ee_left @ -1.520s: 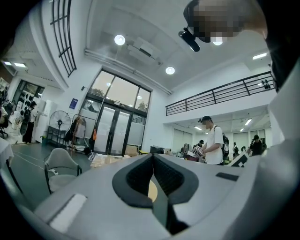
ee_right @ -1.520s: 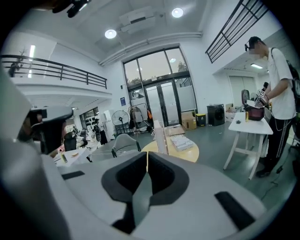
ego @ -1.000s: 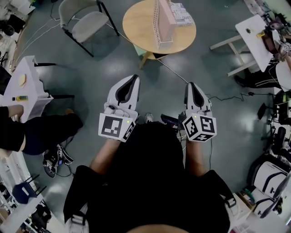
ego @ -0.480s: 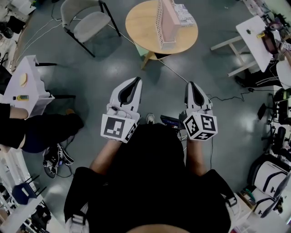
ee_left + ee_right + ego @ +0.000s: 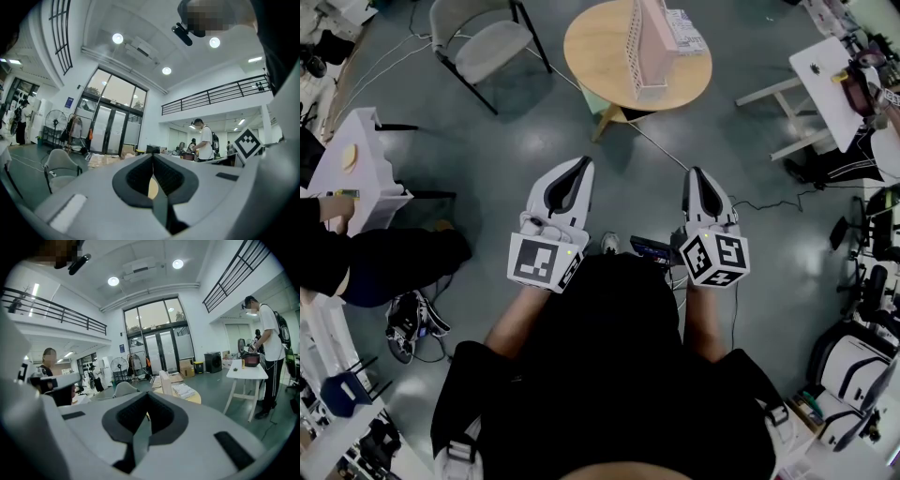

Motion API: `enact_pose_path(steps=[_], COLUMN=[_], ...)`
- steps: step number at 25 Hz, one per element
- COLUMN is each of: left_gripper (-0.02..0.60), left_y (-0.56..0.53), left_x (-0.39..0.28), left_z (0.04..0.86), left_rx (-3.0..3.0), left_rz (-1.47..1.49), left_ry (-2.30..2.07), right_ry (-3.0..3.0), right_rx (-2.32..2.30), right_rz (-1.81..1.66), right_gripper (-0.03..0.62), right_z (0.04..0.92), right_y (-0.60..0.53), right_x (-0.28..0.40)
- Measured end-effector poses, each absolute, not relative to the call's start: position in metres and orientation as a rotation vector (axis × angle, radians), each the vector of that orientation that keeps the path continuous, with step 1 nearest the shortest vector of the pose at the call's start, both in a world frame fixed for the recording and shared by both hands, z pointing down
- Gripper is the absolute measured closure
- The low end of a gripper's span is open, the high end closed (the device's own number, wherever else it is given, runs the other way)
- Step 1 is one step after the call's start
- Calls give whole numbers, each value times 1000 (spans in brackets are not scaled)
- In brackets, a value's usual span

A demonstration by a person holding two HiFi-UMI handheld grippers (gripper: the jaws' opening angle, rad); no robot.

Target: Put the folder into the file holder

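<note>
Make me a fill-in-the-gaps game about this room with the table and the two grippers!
1. The file holder stands on a ____ wooden table.
2. In the head view, the grey chair stands to the ____ of that table.
3. The left gripper and the right gripper both have their jaws ____, with nothing between them.
Missing words: round; left; shut.

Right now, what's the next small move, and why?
Probably walk forward to the round table. Both the left gripper and right gripper are shut and empty, held over the floor, and the file holder stands on that table, well ahead of them.
</note>
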State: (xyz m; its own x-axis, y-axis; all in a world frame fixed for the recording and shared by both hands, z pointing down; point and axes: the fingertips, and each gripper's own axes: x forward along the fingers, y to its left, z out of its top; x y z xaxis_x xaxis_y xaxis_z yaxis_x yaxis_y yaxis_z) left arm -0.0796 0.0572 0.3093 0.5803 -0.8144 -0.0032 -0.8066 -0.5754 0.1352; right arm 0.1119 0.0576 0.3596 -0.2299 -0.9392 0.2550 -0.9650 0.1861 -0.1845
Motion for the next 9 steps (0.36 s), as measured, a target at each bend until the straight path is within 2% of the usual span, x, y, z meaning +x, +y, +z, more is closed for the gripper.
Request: enact_pose_path(steps=[9], left_gripper=[575], left_y=[55], left_x=[-90], left_z=[310], left_rx=[2680], left_rz=[-111], left_ry=[-1383], right_ry=[-2350], right_rx=[1897], right_rz=[468], right_gripper=[600], right_z=[359], right_y=[55], right_x=[101])
